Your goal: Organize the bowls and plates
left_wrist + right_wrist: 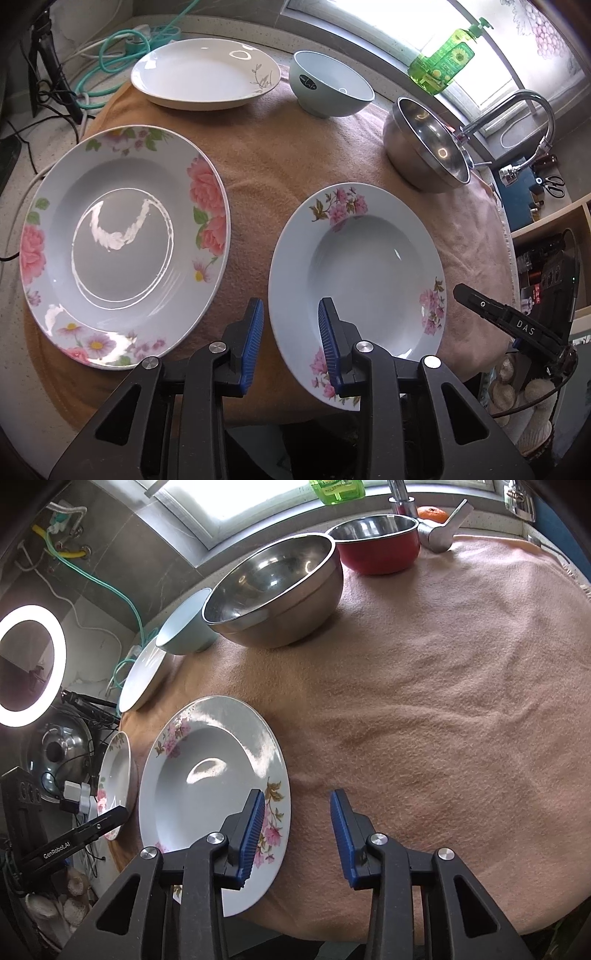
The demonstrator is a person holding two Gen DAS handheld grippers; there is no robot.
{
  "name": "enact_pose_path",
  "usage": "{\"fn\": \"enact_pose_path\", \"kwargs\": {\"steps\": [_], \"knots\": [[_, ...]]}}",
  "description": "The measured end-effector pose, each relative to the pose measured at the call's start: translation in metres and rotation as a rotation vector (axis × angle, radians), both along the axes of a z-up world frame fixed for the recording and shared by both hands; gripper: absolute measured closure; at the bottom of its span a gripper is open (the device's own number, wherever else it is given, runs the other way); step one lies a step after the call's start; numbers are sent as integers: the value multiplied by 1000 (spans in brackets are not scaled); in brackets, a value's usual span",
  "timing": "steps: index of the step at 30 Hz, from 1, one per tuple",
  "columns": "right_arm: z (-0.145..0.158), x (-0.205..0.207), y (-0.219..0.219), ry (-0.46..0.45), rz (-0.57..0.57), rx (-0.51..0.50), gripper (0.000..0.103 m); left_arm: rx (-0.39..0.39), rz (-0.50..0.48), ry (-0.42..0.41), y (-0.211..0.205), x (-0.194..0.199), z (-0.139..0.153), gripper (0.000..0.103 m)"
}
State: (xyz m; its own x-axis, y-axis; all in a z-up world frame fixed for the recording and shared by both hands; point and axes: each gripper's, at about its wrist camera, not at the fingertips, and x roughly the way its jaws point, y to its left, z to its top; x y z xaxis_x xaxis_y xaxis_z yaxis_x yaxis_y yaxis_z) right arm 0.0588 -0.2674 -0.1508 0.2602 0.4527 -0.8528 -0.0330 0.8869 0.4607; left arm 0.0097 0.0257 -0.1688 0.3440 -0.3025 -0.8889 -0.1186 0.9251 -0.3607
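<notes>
On the pink-tan cloth [424, 686], nothing is stacked yet: big rose-rimmed plate [125, 243], small pink-flowered deep plate [358, 273], plain white plate [205, 74], pale blue bowl [330, 83] and steel mixing bowl [424, 147] all sit apart. Left gripper [291, 343] and right gripper [297, 836] each straddle an opposite rim of the small deep plate, jaws partly spread, pads not visibly pressing. Judged barely begun; every piece remains to be sorted.

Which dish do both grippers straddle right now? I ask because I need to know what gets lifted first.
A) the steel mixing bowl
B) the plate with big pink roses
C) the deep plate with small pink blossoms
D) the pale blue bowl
C: the left gripper brackets the left rim of the deep plate with small pink blossoms, and the right gripper brackets its right rim.
</notes>
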Motion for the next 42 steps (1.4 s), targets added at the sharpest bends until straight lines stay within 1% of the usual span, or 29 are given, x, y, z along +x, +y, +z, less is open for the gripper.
{"fn": "enact_pose_path", "kwargs": {"steps": [7,15,25,26,27,31,35,42], "knots": [[-9,5,4,32,5,31,70,-7,2,26,0,3,-7,74],[-18,8,8,66,12,44,71,-4,1,43,-1,9,-14,74],[-20,10,12,79,31,58,75,-9,-2,63,-4,14,-21,74],[-20,10,12,79,32,59,76,-8,-5,62,-5,15,-22,76],[-20,11,12,80,33,60,76,-9,-9,65,-5,15,-23,82],[-20,12,13,86,43,78,82,-14,-9,67,-7,16,-23,82],[-21,11,15,91,53,84,84,-17,-11,68,-6,17,-23,82],[-20,11,17,87,57,73,84,-24,1,65,-6,17,-24,82]]}}
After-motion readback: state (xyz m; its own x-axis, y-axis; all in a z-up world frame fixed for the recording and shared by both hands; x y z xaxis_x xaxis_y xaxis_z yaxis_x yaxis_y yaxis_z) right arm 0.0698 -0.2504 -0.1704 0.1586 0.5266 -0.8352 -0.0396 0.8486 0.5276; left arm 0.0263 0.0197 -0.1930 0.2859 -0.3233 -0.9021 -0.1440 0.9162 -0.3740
